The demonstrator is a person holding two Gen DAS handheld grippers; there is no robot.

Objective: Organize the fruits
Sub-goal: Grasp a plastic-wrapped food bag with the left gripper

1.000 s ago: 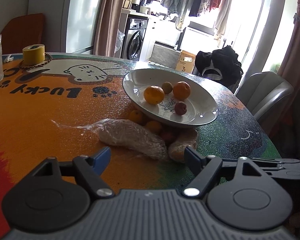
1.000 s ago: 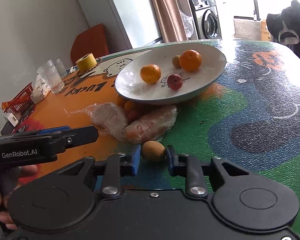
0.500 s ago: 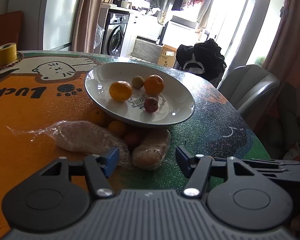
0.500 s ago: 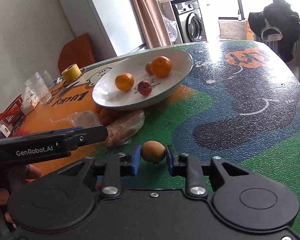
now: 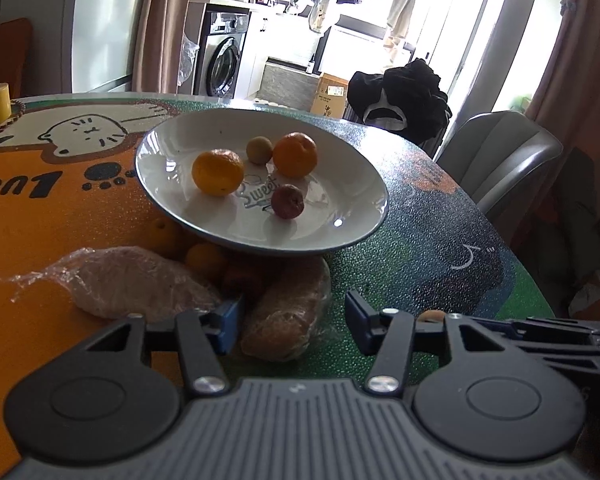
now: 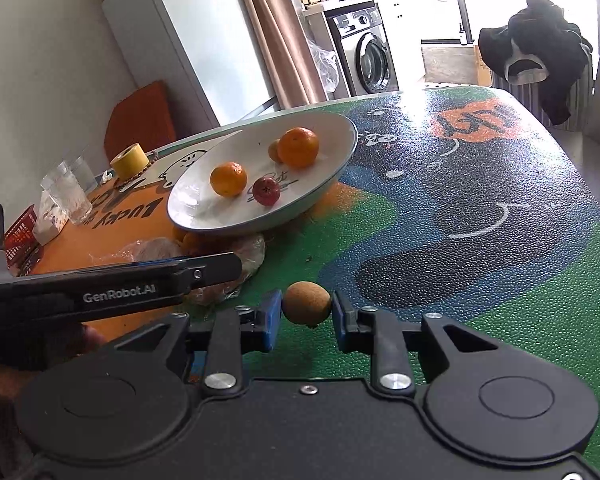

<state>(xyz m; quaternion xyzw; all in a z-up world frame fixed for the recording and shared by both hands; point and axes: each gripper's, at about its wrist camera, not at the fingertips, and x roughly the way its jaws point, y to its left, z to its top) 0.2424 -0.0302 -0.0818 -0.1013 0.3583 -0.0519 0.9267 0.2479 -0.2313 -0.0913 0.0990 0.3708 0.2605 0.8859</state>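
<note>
A white plate holds two oranges, a small green-brown fruit and a red fruit. Its near rim rests on a clear plastic bag of fruit. My left gripper is closing around a brown bagged lump; the right pad still stands apart from it. From the right wrist, that left gripper reaches in over the bag. My right gripper is shut on a round brown fruit low over the table, right of the bag.
A yellow tape roll, drinking glasses and a red basket stand at the table's far left. A grey chair and a black garment sit beyond the right edge. The patterned tabletop stretches right of the plate.
My left gripper has slid right along the bag to the brown lump and its jaws have narrowed. The right gripper, still holding the brown fruit, has drifted a little away from the bag.
</note>
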